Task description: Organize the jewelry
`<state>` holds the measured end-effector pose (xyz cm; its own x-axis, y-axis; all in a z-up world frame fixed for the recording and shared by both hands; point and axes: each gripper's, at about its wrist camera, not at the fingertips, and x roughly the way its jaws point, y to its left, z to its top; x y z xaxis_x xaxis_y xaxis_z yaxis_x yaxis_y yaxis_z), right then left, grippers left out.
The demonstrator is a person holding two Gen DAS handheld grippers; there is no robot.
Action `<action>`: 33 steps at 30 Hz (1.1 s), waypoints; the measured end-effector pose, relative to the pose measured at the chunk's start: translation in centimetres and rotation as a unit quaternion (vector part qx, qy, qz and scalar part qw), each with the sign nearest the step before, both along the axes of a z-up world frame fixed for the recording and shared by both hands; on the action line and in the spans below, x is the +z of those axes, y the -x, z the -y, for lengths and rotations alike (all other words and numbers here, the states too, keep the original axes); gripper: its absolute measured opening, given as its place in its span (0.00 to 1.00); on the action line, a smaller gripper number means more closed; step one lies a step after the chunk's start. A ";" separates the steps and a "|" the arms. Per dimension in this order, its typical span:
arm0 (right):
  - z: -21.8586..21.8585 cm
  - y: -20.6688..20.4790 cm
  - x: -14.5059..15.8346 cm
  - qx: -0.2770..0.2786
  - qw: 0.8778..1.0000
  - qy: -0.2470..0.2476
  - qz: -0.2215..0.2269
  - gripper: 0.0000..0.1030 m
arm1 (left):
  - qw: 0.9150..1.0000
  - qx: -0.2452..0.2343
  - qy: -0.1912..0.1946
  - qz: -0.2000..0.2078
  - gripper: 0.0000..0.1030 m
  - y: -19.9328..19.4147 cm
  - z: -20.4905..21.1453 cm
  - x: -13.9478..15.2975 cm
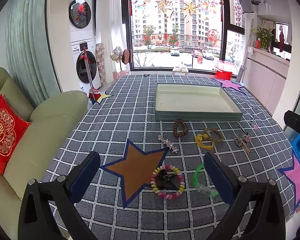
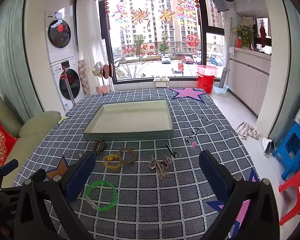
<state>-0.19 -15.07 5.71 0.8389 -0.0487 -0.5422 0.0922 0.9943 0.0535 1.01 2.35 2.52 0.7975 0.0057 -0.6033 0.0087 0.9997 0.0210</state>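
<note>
1. Left wrist view. My left tool [image 1: 152, 172] stands wide apart and holds nothing, low over the table [image 1: 114, 120], which wears a grey checked woven cloth.
2. Between its fingers lies a pastel coil bracelet [image 1: 168, 182], a springy plastic ring with a dark clip inside it, resting partly on the brown paper star [image 1: 136, 168].
3. Just beside the right finger: a green translucent bangle [image 1: 198, 174], rigid and glossy, partly hidden.
4. Further off: a star-studded metal hair clip [image 1: 169, 143], a dark wooden bead bracelet [image 1: 181, 129], a yellow cord piece [image 1: 204, 141] touching a braided tan ring [image 1: 214, 135], and a cluster of metal charms [image 1: 243, 141].
5. The tray [image 1: 198, 115], shallow, rectangular, pale inside with a grey-green wall, sits empty beyond them.
6. Right wrist view. My right tool [image 2: 148, 170] is also spread wide and empty; the charms [image 2: 160, 165] lie near its centre line.
7. The bangle [image 2: 102, 196] lies flat near its left finger; the tray [image 2: 130, 135] is ahead, well apart.
8. Judgement: nothing is stowed yet, so the step is a first pick. For the coil bracelet I would descend square, pinch across one side of the ring rather than the whole loop, and close gently, since the soft coils will likely squash or spring free.
</note>
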 end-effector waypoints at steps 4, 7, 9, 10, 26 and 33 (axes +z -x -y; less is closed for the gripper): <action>0.0 0.0 0.0 0.000 1.000 -0.001 0.000 1.00 | 1.000 0.000 0.000 0.000 1.00 0.0 0.0 0.0; 0.0 0.0 0.0 0.000 1.000 0.000 0.000 1.00 | 1.000 0.001 0.001 -0.001 1.00 0.0 0.0 0.0; 0.0 0.0 0.0 0.000 1.000 0.000 0.000 1.00 | 1.000 0.001 0.000 -0.001 1.00 0.0 -0.1 -0.1; 0.0 0.0 0.0 0.000 1.000 -0.001 0.000 1.00 | 1.000 0.001 -0.001 -0.001 1.00 0.0 -0.1 -0.1; -0.4 0.1 -0.2 0.001 1.000 -0.003 -0.004 1.00 | 1.000 0.002 -0.001 -0.006 1.00 0.0 0.1 -0.5; -0.5 0.0 -0.5 0.002 1.000 -0.005 -0.007 1.00 | 1.000 0.002 -0.001 -0.009 1.00 -0.1 0.2 -0.7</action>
